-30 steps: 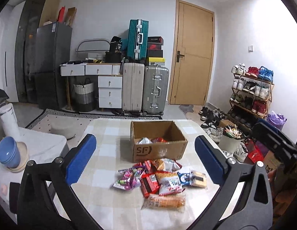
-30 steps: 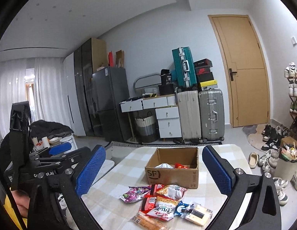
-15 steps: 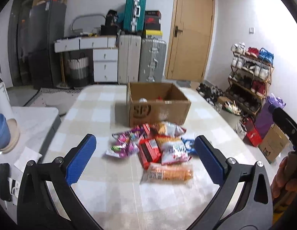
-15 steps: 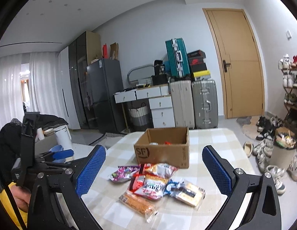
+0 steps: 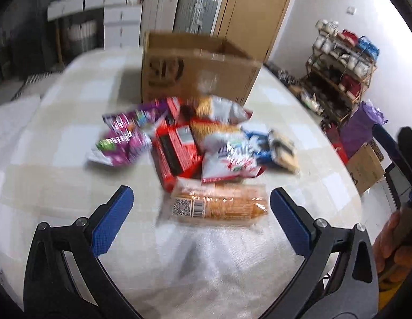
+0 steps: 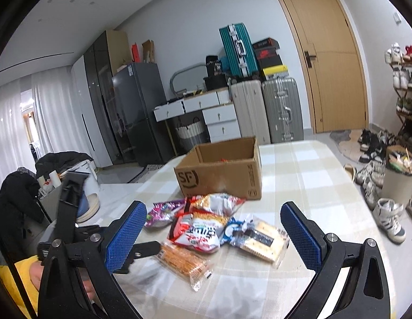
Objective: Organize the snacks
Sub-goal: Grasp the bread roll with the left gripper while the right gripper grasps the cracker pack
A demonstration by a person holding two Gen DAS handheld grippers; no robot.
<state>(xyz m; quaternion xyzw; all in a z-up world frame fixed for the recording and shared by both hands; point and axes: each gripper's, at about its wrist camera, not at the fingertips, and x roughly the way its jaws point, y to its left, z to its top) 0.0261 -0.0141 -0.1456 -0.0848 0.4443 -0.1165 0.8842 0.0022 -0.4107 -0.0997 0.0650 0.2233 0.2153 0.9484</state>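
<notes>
**Snacks heaped before the box, both tongs empty**

On the checked table (image 6: 307,164) the cardboard box (image 6: 222,171) stands behind the snack pile (image 5: 195,143). The left gripper (image 5: 198,212) gapes wide, holding nothing, the orange cracker pack (image 5: 219,204) seemingly just between its tips, though blurred. The right gripper (image 6: 214,235), equally wide and empty, hovers over the pile

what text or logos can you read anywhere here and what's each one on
"SF": printed on the front of the box.
Print on the box side panel: too small to read.
Large characters on the red and white bag: too blurred to read.
Barcode and QR code on the orange pack: digits unreadable.
Shoebox logo: too small to read.
</notes>
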